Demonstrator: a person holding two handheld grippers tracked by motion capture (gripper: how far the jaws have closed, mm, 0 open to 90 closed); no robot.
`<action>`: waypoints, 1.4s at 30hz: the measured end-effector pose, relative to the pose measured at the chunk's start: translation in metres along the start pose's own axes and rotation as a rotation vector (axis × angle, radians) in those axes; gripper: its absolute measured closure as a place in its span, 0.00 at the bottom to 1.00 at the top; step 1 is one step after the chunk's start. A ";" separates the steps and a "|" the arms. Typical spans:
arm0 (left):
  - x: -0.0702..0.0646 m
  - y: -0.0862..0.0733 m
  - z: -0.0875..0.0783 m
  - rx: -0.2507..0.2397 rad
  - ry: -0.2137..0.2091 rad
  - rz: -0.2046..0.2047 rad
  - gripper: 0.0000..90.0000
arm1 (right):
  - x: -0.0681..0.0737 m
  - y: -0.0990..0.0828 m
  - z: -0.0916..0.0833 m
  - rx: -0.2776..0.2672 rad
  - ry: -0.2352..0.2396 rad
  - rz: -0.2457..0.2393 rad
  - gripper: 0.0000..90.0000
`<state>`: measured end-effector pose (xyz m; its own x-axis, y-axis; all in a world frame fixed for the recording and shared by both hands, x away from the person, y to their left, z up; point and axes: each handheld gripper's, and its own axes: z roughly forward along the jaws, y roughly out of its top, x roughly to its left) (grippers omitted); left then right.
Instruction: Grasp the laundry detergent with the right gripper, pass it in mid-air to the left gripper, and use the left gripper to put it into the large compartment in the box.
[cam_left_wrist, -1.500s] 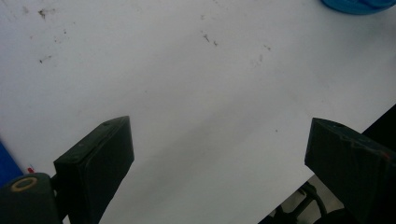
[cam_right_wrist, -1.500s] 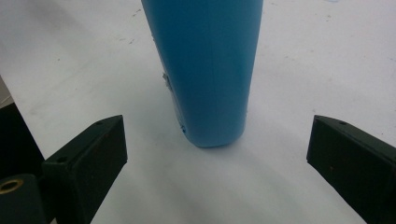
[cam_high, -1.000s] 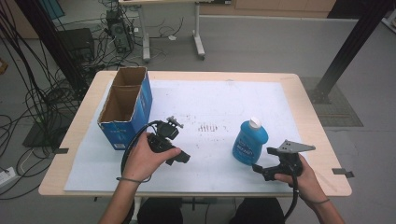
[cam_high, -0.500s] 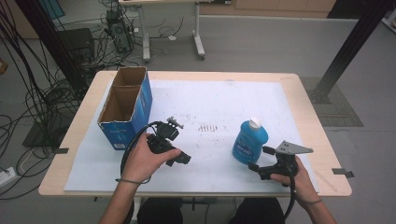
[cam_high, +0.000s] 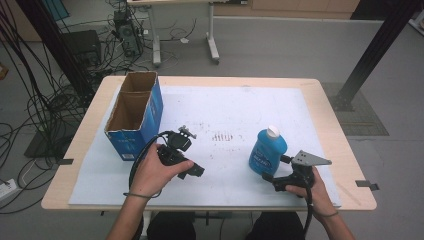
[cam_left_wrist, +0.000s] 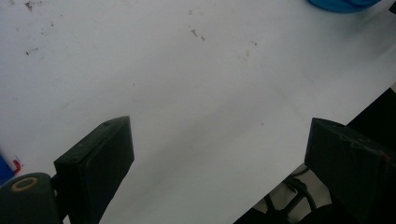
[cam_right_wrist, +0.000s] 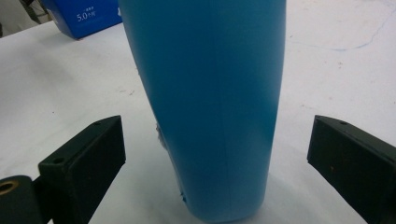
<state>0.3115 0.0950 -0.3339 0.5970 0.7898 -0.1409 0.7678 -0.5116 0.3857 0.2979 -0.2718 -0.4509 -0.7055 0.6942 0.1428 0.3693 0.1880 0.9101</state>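
Your right gripper (cam_right_wrist: 212, 154) has its fingers apart around the upright blue bottle (cam_high: 267, 150) on the counter (cam_high: 320, 107), nothing gripped yet; your left gripper (cam_left_wrist: 224, 172) waits, fingers apart.

The bottle (cam_high: 267, 151) looks like smooth blue plastic with a soft sheen; in the right gripper view its wall (cam_right_wrist: 210, 102) is even and lightly glossy, with a faint seam line running down it, and its cap (cam_high: 272, 131) is white plastic. The box (cam_high: 134, 116) at 10 o'clock is raw brown cardboard inside, printed blue outside. The sheet (cam_high: 240, 110) is matt white, scuffed with dark marks. The table (cam_high: 330, 120) edge looks like pale wood laminate. Both pairs of jaws are matt black, slightly grainy. The right gripper (cam_high: 272, 176) carries a dull grey plate (cam_high: 310, 159).
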 end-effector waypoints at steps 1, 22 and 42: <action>0.000 0.000 0.000 -0.002 -0.001 -0.003 0.09 | 0.000 0.001 0.002 -0.009 0.004 -0.004 0.04; -0.001 -0.001 -0.002 -0.003 0.003 -0.003 0.09 | 0.005 0.003 0.019 -0.063 0.022 -0.015 0.05; -0.001 -0.001 -0.001 0.007 0.007 -0.003 0.09 | 0.003 0.006 0.023 -0.093 0.029 -0.016 0.05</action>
<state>0.3095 0.0950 -0.3332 0.5932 0.7935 -0.1356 0.7710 -0.5116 0.3791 0.3119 -0.2525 -0.4535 -0.7289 0.6707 0.1377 0.3008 0.1330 0.9444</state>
